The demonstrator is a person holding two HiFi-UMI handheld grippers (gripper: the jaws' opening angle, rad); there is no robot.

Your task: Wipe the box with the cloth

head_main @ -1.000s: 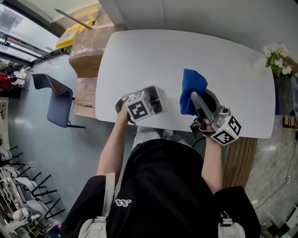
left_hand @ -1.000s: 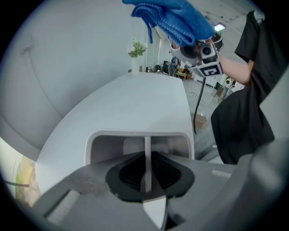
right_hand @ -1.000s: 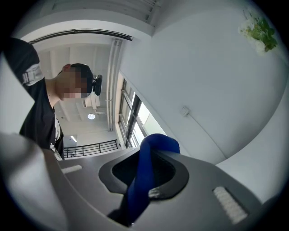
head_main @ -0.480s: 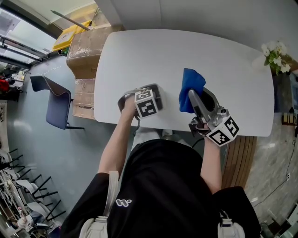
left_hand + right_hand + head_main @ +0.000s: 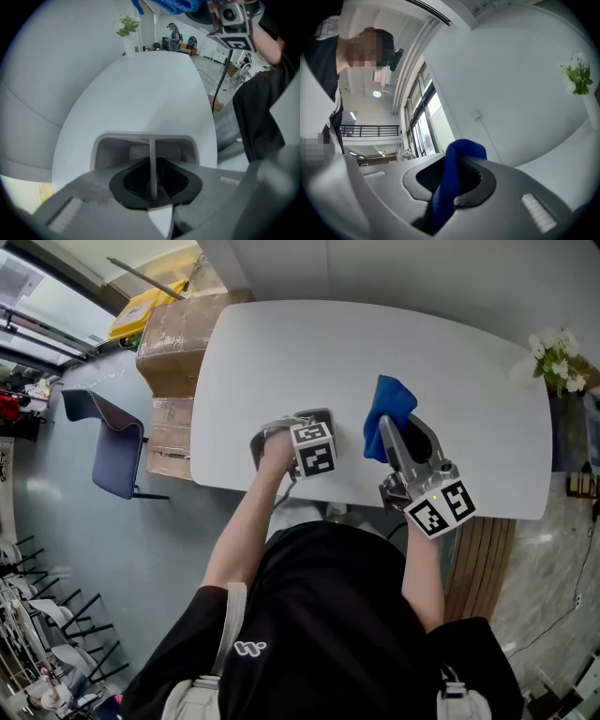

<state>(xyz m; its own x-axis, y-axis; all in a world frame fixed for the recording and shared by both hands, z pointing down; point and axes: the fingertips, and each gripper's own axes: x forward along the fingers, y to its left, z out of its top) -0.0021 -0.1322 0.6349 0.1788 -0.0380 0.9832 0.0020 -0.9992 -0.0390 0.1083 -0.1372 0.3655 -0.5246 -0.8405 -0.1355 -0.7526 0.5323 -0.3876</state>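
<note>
Pinching wall of grey box (image 5: 140,139) with left gripper (image 5: 151,190) jaws; clamping blue cloth (image 5: 461,152) in right gripper (image 5: 447,197) jaws, right of box, not touching. Wiping apparently not yet begun.

Your right gripper (image 5: 457,165) points up and across the room, its two grey jaws clamped on a fold of bright blue cloth (image 5: 446,194) that bulges just above their tips. Behind it stands a plain white wall – a spray of white flowers with green leaves (image 5: 577,75) at the right edge, tall glazed windows (image 5: 423,123) at left. A strip of white tabletop (image 5: 576,157) shows lower right.
</note>
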